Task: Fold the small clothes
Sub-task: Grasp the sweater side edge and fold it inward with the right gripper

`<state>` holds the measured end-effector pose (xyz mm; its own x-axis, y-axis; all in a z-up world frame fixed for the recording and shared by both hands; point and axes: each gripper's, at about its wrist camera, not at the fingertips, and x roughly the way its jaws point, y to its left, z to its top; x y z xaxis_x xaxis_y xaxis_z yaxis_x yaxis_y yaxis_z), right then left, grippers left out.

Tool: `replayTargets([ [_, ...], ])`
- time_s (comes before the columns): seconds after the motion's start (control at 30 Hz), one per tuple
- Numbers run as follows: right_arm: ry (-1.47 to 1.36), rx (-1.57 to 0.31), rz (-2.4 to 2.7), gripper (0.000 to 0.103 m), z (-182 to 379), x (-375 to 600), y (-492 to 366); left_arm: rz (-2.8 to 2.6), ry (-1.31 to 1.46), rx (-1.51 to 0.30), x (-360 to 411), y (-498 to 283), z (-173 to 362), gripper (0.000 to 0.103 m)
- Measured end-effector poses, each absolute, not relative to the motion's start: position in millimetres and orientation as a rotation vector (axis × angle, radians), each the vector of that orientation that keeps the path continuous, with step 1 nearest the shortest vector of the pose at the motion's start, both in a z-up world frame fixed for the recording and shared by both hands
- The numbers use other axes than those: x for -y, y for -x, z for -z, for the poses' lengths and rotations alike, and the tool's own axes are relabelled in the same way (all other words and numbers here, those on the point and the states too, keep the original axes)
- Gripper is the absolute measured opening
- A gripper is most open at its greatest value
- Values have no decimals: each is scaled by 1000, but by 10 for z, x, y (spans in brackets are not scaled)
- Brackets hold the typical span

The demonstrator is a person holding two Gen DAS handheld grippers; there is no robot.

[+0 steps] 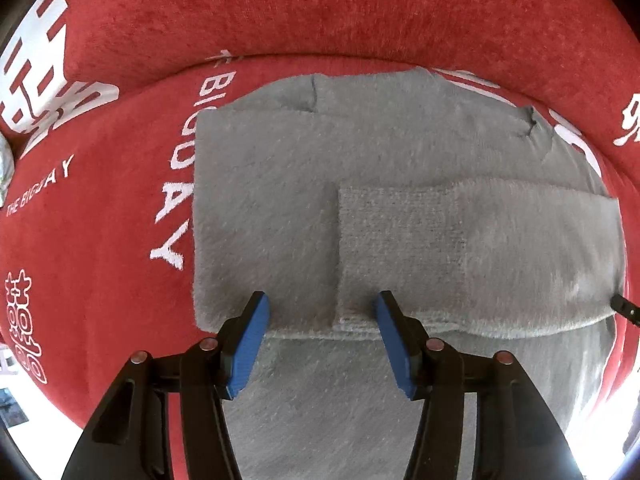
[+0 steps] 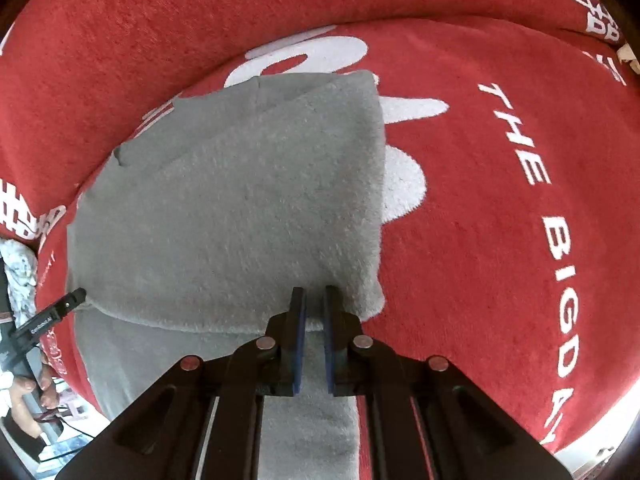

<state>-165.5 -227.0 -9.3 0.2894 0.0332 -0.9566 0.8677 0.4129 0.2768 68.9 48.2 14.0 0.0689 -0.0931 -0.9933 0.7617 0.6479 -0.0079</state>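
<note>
A small grey fleece garment (image 1: pixel 360 184) lies partly folded on a red cover, with a sleeve (image 1: pixel 500 248) laid across its body. My left gripper (image 1: pixel 322 300) is open, its blue pads just above the folded front edge, holding nothing. In the right wrist view the same garment (image 2: pixel 240 208) shows its folded right side. My right gripper (image 2: pixel 315 294) is nearly closed with a narrow gap, its tips at the garment's lower right corner; whether cloth is pinched between them I cannot tell. The left gripper's tip (image 2: pixel 74 298) shows at the garment's left edge.
The red plush cover (image 1: pixel 120 184) with white lettering "THE BIG DAY" spans the surface; a raised red cushion (image 1: pixel 320 8) runs along the back. A person's hand (image 2: pixel 28 392) and cables show at the lower left of the right wrist view.
</note>
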Motion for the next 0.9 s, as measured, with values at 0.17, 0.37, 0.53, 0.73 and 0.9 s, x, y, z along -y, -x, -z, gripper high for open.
replayTargets([
  [0.17, -977, -1185, 722, 12, -5, 2190, 1630, 700, -651, -1376, -537, -643, -178, 57],
  [0.37, -1029, -1156, 721, 25, -188, 2057, 1643, 698, -657, -1405, -643, -584, -223, 57],
  [0.53, -1052, -1153, 705, 35, -274, 1932, 1610, 704, -664, -1406, -687, -543, -313, 57],
  [0.73, -1101, -1149, 680, 39, -266, 1817, 1536, 715, -672, -1408, -697, -500, -375, 57],
  [0.9, -1129, -1145, 664, 44, -231, 1774, 1509, 720, -677, -1442, -695, -427, -356, 57],
])
